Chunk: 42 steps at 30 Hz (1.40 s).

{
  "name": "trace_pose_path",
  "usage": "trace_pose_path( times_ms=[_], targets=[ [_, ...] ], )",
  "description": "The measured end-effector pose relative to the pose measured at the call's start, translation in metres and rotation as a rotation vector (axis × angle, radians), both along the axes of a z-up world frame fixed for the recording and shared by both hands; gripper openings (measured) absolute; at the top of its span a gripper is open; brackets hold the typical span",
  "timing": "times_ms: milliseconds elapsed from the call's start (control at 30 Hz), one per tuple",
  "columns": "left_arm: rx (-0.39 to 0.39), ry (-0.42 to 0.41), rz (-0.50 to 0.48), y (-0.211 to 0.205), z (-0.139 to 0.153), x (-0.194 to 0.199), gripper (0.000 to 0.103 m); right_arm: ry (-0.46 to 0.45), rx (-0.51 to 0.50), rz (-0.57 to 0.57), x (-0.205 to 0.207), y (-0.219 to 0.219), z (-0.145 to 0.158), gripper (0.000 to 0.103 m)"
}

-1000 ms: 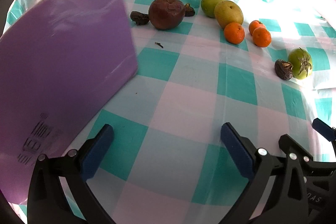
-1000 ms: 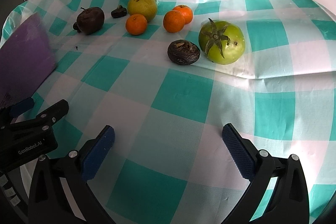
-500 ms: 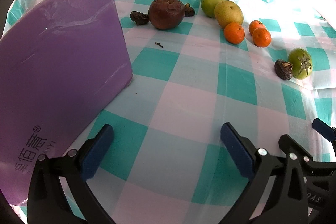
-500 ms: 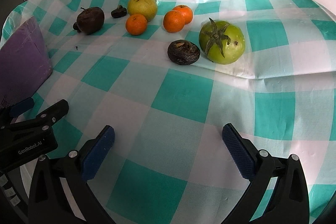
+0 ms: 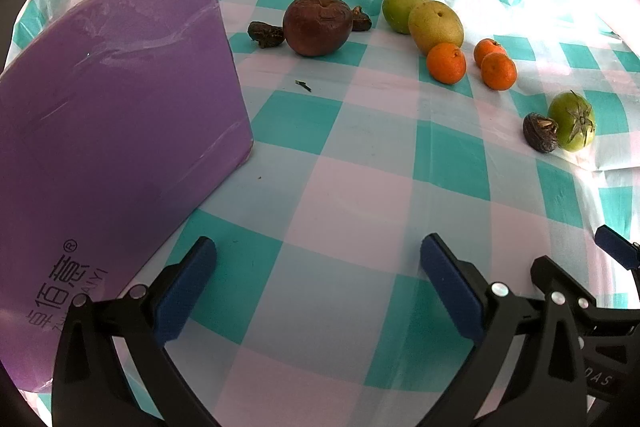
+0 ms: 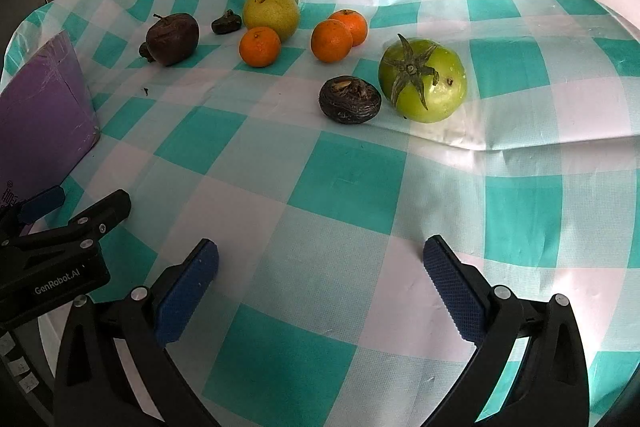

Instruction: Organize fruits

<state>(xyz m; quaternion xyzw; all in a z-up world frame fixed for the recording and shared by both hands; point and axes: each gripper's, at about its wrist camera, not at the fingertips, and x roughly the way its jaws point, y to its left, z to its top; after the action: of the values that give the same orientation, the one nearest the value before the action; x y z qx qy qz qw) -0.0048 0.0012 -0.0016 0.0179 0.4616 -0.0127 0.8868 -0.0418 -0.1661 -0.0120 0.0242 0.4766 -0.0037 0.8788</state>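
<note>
Checked tablecloth [image 6: 352, 183] holds 3 oranges [image 6: 259, 46], wrinkled dark apple [image 6: 173, 38]; both grippers' fingers [image 5: 185, 283] [image 6: 454, 287] wide.

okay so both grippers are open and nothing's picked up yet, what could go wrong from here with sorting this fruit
The dark wrinkled apple looks soft, so a firm squeeze could crush it. The green tomato sits right beside the dark shrivelled fruit; closing the right gripper around one may knock the other. The oranges are round and could roll on the creased tablecloth if nudged.

Three oranges [image 6: 259, 46], one pear [image 6: 272, 11], two green tomatoes [image 6: 423, 80], one dark apple [image 6: 173, 38], three shrivelled fruits [image 6: 349, 99], one purple box [image 5: 112, 131].
</note>
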Motion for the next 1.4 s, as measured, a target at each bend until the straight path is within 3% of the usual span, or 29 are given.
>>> trace_pose_path(
  times_ms=[1067,1167,1267,1400],
  targets=[
    [-0.002,-0.002,0.002,-0.001,0.0,0.0,0.102,0.019,-0.003,0.013,0.002,0.001,0.0,0.099],
    [-0.003,0.002,0.035,-0.004,0.0,0.005,0.102,0.03,-0.007,0.02,0.003,0.0,0.002,0.099],
    [-0.004,0.01,-0.076,-0.025,0.0,0.023,0.102,0.045,-0.009,-0.073,-0.007,-0.014,0.003,0.098],
    [0.013,0.005,-0.331,-0.075,0.0,0.051,0.102,-0.006,0.003,-0.159,-0.027,-0.04,0.001,0.098]
  ],
)
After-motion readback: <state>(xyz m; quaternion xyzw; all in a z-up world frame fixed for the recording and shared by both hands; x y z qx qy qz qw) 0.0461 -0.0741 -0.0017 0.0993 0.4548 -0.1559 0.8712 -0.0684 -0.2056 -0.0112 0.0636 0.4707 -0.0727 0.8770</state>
